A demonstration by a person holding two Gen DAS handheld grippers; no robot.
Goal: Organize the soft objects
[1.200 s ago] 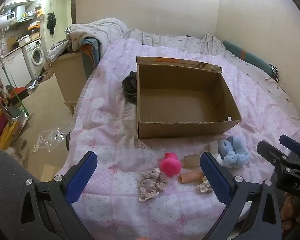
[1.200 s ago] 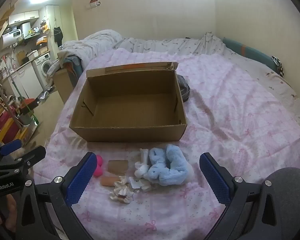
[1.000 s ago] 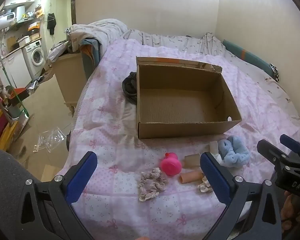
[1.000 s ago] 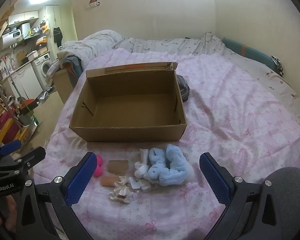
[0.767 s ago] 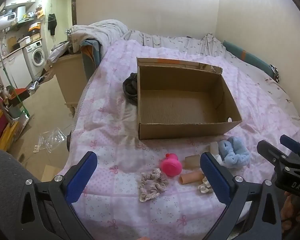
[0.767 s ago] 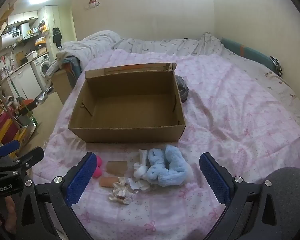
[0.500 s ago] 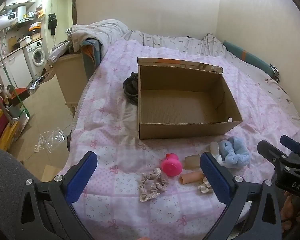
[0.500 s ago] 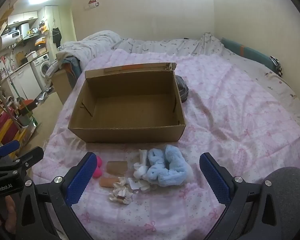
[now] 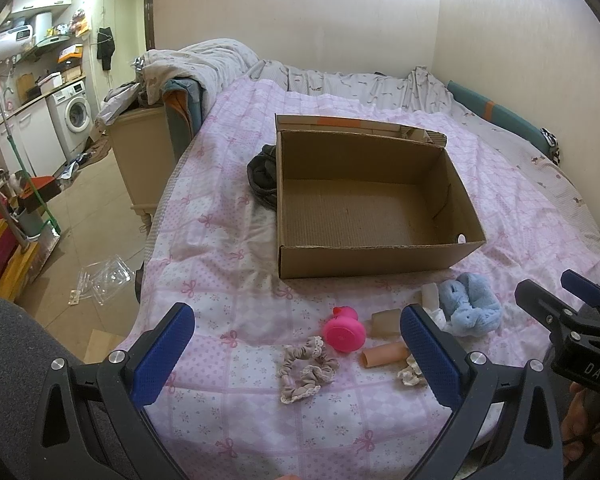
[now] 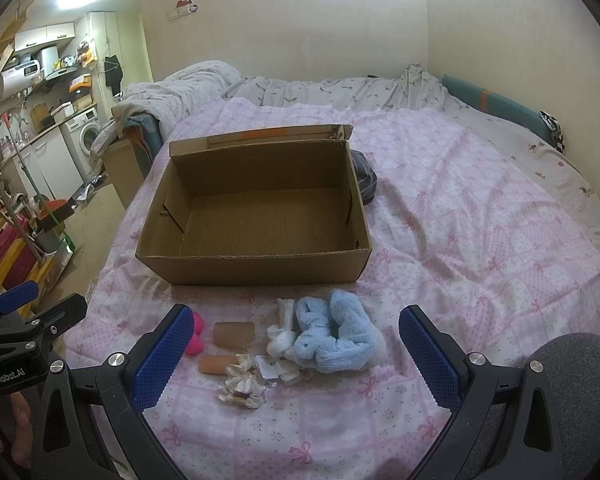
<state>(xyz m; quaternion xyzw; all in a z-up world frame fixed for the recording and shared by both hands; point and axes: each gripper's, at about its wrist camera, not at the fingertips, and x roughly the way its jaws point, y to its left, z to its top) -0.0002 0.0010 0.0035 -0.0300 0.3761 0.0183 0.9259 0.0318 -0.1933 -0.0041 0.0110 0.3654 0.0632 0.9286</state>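
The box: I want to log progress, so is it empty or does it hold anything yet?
Empty. The box shows only bare cardboard floor in both views; the soft items lie on the bedspread in front.

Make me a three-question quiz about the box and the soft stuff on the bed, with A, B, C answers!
1. Where is the fluffy blue toy?
A. Inside the box
B. On the bedspread in front of the box
C. On the floor

2. What colour is the round rubbery toy near the beige scrunchie?
A. Pink
B. Green
C. Yellow

3. What is in the cardboard box right now?
A. Socks
B. The scrunchie
C. Nothing

Answers:
1 B, it lies on the pink bedspread just before the box's near wall.
2 A, it is bright pink in the left wrist view.
3 C, only the bare cardboard floor shows, and both the left gripper and right gripper have their jaws wide apart and hold nothing.
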